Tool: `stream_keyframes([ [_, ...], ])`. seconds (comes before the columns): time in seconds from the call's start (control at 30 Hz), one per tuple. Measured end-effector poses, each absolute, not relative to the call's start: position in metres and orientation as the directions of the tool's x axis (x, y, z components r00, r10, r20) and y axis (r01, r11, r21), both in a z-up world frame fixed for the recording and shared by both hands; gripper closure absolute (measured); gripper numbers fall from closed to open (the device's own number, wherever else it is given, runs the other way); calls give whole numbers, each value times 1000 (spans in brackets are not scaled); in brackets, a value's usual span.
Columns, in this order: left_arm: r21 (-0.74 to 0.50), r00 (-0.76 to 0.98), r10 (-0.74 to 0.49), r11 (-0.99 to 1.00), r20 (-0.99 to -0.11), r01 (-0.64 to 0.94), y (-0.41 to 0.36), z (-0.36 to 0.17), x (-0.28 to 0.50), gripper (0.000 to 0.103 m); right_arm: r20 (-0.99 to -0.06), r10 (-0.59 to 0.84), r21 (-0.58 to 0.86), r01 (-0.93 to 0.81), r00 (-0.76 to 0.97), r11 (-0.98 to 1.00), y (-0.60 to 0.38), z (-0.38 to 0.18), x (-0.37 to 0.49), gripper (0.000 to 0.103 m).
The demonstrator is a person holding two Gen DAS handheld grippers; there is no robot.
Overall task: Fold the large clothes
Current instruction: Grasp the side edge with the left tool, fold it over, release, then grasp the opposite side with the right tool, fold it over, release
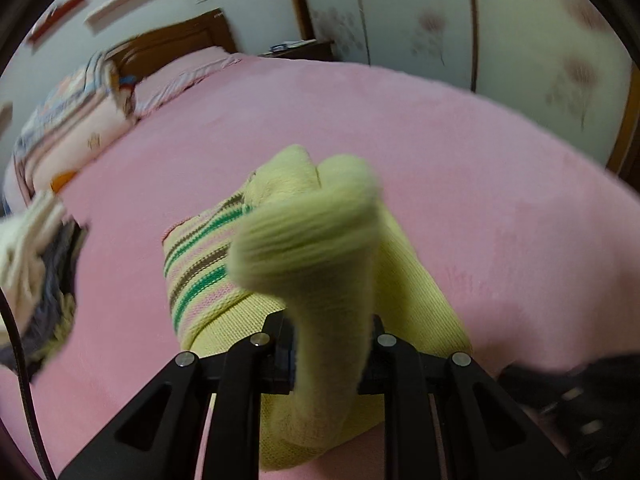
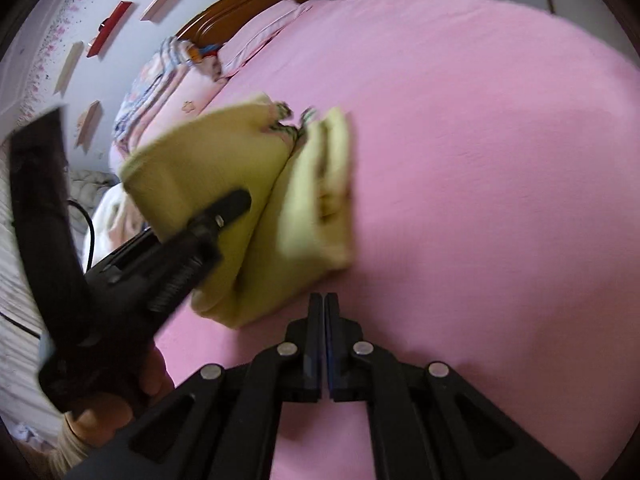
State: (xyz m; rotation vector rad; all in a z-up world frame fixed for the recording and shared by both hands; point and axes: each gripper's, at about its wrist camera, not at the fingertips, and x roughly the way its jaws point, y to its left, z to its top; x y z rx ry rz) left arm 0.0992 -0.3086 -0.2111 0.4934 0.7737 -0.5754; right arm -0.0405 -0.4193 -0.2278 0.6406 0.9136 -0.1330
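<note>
A yellow-green knit sweater [image 1: 280,216] with green, brown and pink stripes lies partly folded on the pink bed [image 1: 440,152]. My left gripper [image 1: 330,344] is shut on a thick fold of the sweater and lifts it, so the cloth bulges up in front of the camera. In the right wrist view the sweater [image 2: 256,184] sits ahead and to the left, with my left gripper [image 2: 228,210] clamped on its near side. My right gripper [image 2: 323,308] is shut and empty, just above the bed [image 2: 480,160] at the sweater's near right corner.
Folded quilts and a pillow [image 1: 76,120] are stacked at the wooden headboard [image 1: 176,36]. A pile of other clothes [image 1: 36,264] lies at the bed's left edge. A wardrobe [image 1: 500,28] stands beyond the far side. Shelves [image 2: 108,26] hang on the wall.
</note>
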Motion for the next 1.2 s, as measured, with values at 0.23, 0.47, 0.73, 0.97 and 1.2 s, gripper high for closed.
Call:
stream_keyframes([
  [0.23,274,592,-252,704,-765,655,-334,-220,91,55,-806,49,348,405,590,846,-444,-220,-55,101],
  [0.47,128,539,-404,701,-739,701,-308,-176,77,21,-798,-6,290,392,603,873,-444,-190,-39,101],
  [0.73,-87,489,-433,809,-757,582,-232,-146,101,20,-747,48,306,278,663,911,-436,-141,-2,74],
  [0.97,-224,447,-390,897,-805,381,-184,-178,149,20,-788,118,283,184,604,941,-408,-143,60,74],
  [1.2,-316,378,-424,895,-823,315,-177,-204,169,20,-874,171,332,302,454,894,-420,-170,115,56],
])
